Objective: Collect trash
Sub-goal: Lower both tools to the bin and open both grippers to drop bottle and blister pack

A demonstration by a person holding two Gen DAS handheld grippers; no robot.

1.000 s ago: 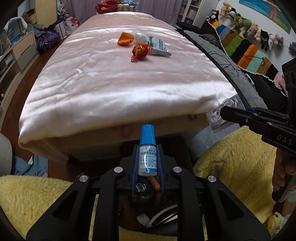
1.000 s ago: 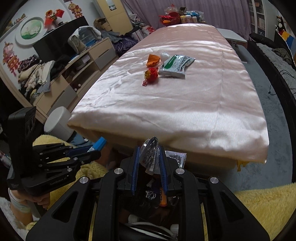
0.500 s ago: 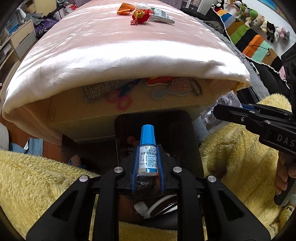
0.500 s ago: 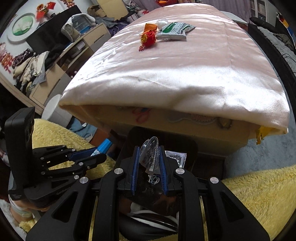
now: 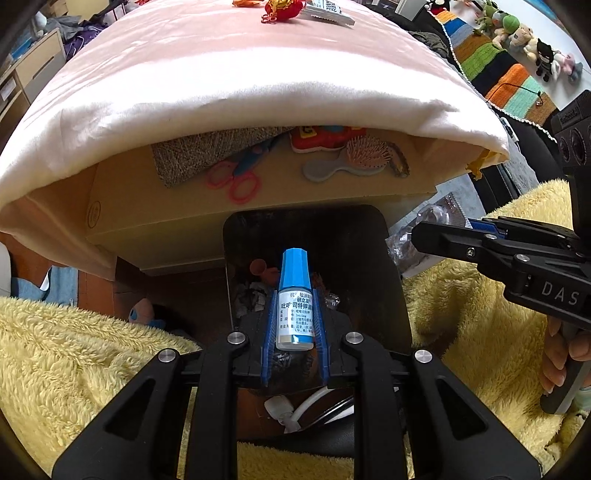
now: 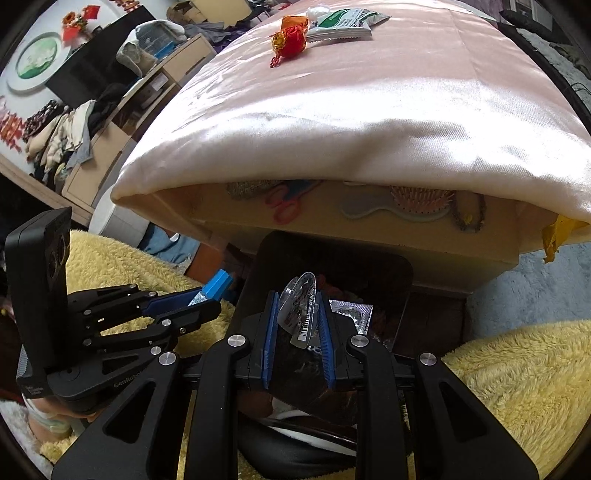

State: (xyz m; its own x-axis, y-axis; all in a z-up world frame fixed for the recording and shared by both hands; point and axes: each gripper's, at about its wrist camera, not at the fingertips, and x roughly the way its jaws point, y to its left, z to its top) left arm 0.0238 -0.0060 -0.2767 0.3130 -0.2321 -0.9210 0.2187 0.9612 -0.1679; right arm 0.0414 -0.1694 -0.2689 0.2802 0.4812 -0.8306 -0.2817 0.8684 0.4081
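1. Two claws hang over a black bin [image 5: 369, 236].
2. Left claw [image 5: 294, 325] squeezes a small bottle [image 5: 294, 314] with a blue cap.
3. Right claw [image 6: 297, 321] pinches a clear plastic wrapper [image 6: 301, 306].
4. Farther away, more wrappers [image 6: 340, 24] lie on the pink bed [image 6: 369, 92].

Bright daylight, glare on pink sheet [image 6: 369, 110], dim bin [image 5: 332, 236], fisheye-warped edges

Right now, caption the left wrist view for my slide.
Left gripper holds a blue-capped dropper bottle above the dark trash bin.
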